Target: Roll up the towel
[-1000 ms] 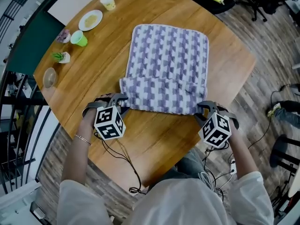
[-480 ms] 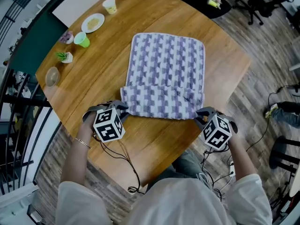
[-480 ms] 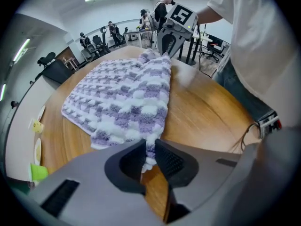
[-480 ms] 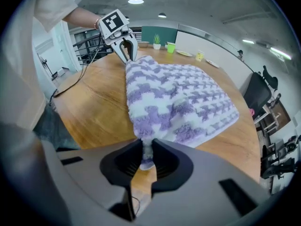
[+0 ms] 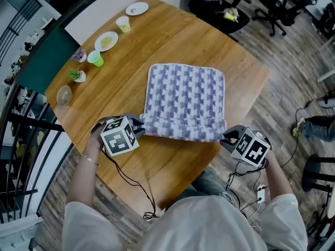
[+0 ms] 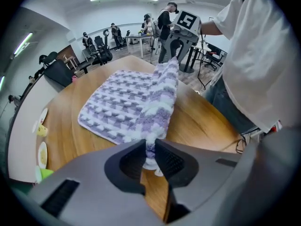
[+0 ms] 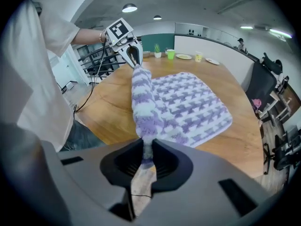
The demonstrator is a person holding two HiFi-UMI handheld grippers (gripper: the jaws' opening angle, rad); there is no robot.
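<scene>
Since a second ago we have raised the near, rolled edge of the towel [image 5: 186, 88] off the table [image 5: 172, 161], and both pairs of jaws have just been closing on it. Our left gripper [image 5: 140, 125] pinches the roll's 9 o'clock end and our right gripper [image 5: 226, 136] its 3 o'clock end. The flat remainder lies toward 12 o'clock on the wood.
</scene>
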